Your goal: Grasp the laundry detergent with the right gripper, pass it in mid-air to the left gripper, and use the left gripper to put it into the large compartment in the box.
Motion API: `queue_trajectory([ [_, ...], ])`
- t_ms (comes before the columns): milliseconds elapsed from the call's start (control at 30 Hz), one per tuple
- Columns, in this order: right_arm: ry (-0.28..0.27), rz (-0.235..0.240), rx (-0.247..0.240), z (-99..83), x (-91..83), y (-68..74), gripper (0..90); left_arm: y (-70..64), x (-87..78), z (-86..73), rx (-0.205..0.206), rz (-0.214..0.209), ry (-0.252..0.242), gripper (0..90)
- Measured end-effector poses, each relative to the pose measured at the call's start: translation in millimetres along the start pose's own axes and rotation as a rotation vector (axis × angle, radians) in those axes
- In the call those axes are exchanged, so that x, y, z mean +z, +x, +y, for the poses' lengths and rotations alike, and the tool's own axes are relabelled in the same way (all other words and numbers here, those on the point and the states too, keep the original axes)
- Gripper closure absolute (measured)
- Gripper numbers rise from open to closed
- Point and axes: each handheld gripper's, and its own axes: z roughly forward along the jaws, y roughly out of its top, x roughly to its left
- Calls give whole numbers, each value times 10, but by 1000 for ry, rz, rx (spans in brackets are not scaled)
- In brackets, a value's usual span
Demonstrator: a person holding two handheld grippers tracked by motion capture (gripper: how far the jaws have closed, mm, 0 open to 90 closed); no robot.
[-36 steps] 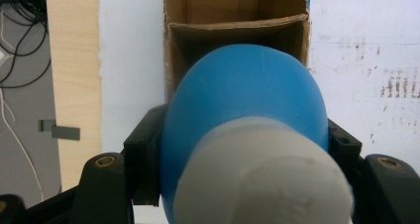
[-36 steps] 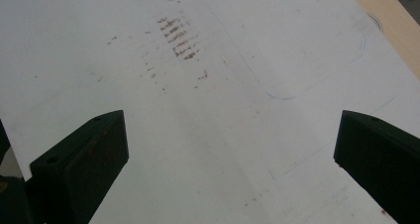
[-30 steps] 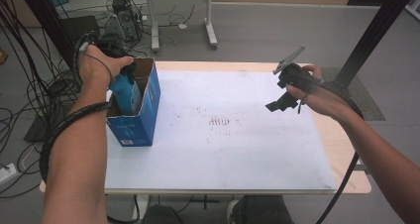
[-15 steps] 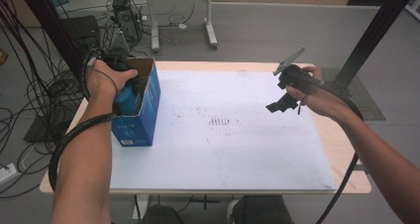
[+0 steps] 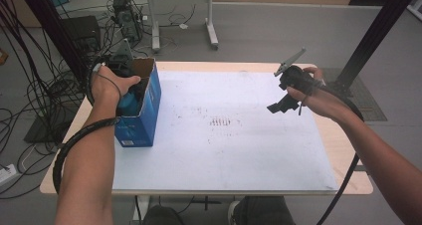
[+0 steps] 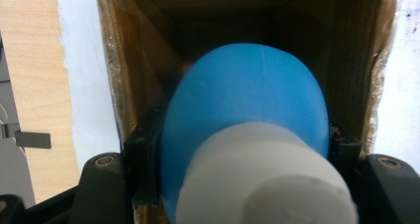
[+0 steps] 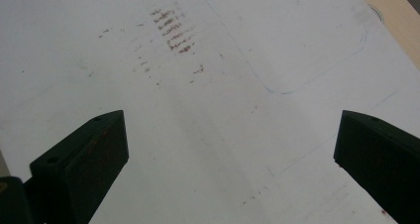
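Currently your left gripper (image 6: 237, 184) is clamping blue bottle (image 6: 245, 105) by shoulder, white cap (image 6: 267, 184) toward camera, bottle base sitting inside open cardboard box (image 5: 142, 108) at table's (image 5: 249, 155) 9 o'clock edge. Bottle is crowding carton walls: jaws risk catching brown flaps, or round body slipping if you are tilting. Box, unbraced, risks tipping. Your right gripper (image 5: 283, 98) is hanging wide open, empty, at 2 o'clock over white mat (image 7: 213, 115), well apart.

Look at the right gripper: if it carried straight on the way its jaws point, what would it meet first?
Most likely the white sheet covering the table; the open right gripper points down at its bare, faintly marked surface, nothing between.
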Motion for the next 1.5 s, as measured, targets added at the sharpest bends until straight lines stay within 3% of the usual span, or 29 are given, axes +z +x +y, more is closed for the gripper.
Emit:
queue_trajectory([
  [267, 3, 2, 5, -15, 25, -13, 3, -10, 111, 0, 11, -2, 14, 363],
  [1500, 11, -10, 12, -32, -16, -41, 3, -8, 126, 15, 9, -3, 7, 358],
])
